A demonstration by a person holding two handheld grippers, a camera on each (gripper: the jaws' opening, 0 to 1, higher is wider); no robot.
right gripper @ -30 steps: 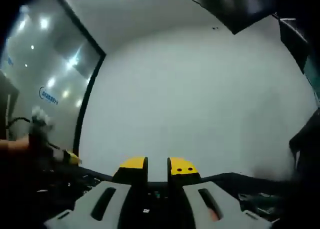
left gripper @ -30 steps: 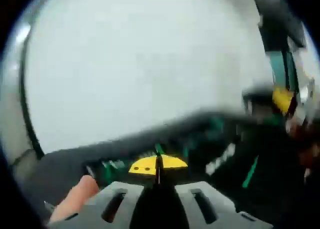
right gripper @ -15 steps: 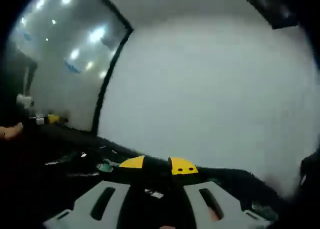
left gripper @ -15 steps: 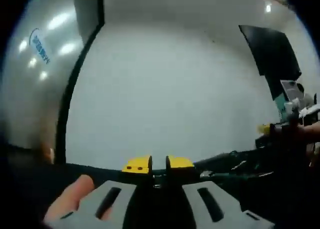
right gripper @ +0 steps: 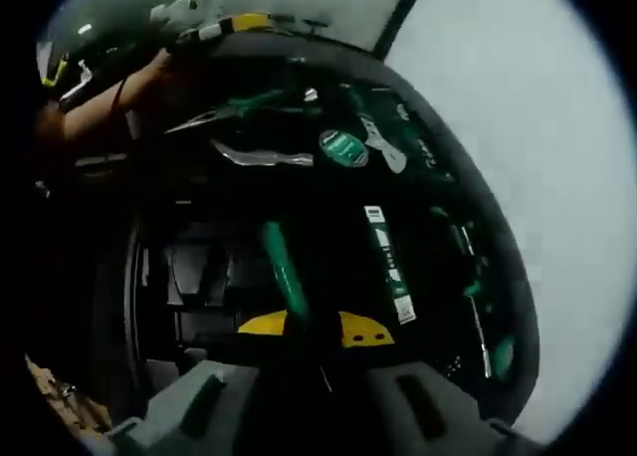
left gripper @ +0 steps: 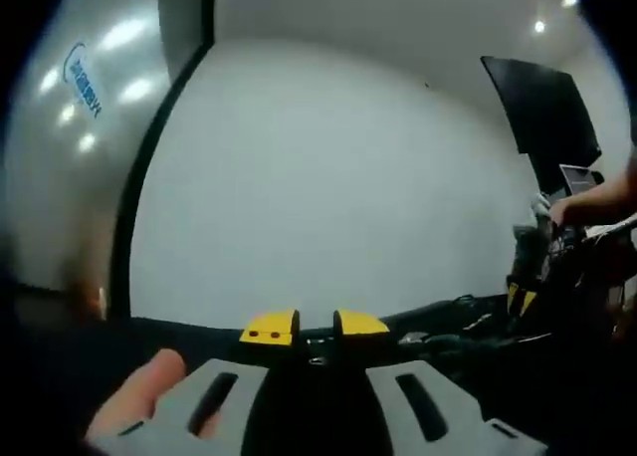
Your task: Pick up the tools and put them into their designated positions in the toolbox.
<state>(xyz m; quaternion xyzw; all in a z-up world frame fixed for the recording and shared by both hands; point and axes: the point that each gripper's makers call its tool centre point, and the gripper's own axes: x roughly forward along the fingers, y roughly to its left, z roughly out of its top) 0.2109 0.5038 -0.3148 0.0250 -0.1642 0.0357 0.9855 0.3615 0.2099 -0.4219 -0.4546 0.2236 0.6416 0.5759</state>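
In the right gripper view an open black toolbox (right gripper: 214, 277) lies below me, with green-handled tools in its slots. A green-handled tool (right gripper: 281, 267) runs down to the tips of my right gripper (right gripper: 314, 327), close to the left jaw. The jaws stand apart, and I see no grip on it. Silver pliers (right gripper: 261, 157) and a round green tool (right gripper: 343, 145) lie farther off. My left gripper (left gripper: 315, 327) is open with nothing between its jaws and faces a white wall. It also appears as a yellow and white left gripper (right gripper: 224, 23) on a person's arm (right gripper: 100, 117).
In the left gripper view the right gripper (left gripper: 523, 282) and a hand (left gripper: 597, 192) hang over the dark table (left gripper: 448, 332) at the right. A black screen (left gripper: 537, 108) hangs on the white wall (left gripper: 328, 177). A finger (left gripper: 144, 391) shows at lower left.
The right gripper view has swung from the wall down onto the toolbox. The left jaws, together a second ago, now stand apart. In the left view the right gripper has dipped lower.
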